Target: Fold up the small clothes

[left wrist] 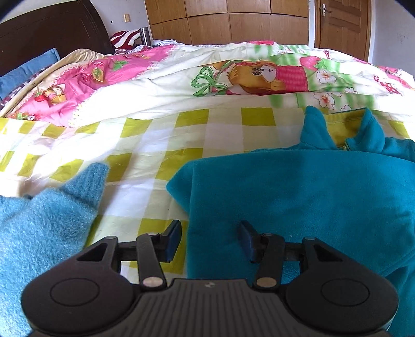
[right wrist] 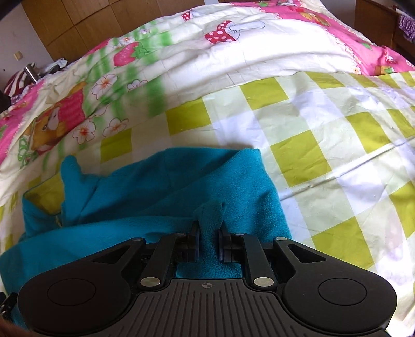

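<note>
Sunlit bedroom: wood wardrobe [left wrist: 228,20] w/ door [left wrist: 342,26] beside it, dark headboard [left wrist: 52,33], white walls.

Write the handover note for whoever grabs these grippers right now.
Left gripper: open, empty, straddling the near left edge of the teal fleece.
Right gripper: shut on a pinch of the same fleece.
Fleece lies on the checked sheet, collar away from you, one side apparently already turned in. A light blue knit waits to the left, unfolded.
Left: finish folding the fleece, then do the knit.
</note>
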